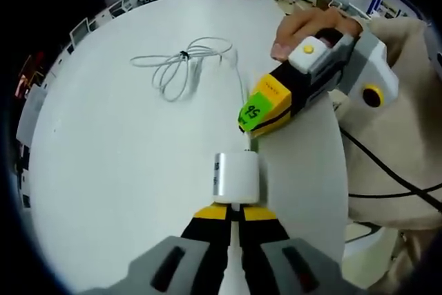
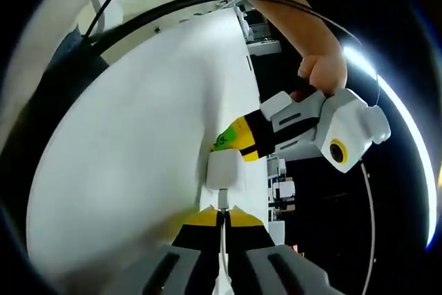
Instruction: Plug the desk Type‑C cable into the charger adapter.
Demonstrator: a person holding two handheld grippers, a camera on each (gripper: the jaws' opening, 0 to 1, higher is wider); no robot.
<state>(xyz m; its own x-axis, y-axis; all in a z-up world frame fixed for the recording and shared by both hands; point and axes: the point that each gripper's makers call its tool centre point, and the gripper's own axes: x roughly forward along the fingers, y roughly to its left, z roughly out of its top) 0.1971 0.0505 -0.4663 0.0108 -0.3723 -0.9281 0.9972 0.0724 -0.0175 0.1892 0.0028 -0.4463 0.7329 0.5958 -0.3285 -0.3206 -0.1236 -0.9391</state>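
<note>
1. Found the left gripper (image 1: 236,213) low in the left gripper view, jaws drawn narrow and apparently pinching the near end of the white charger adapter (image 1: 236,176), which lay on the white table (image 1: 124,157).
2. Saw the right gripper (image 1: 254,124) coming in from the right, a hand (image 1: 307,29) on its handle, its yellow tip just beside the adapter's far end.
3. Traced the white Type-C cable (image 1: 181,67) from a loose coil further out on the table down to that same far end.
4. Noted, in the right gripper view, the right gripper's jaws nearly closed on the cable, with the plug (image 2: 222,202) poking out ahead of them and touching the adapter's near face.
5. Judged the task well along: adapter held, cable end gripped, plug lined up and brought to the port.
6. Could not tell whether the plug was seated or merely resting at the opening; the joint was too small to read.
7. Reckoned what was left: a firm push home if needed, then letting go of both pieces.
</note>
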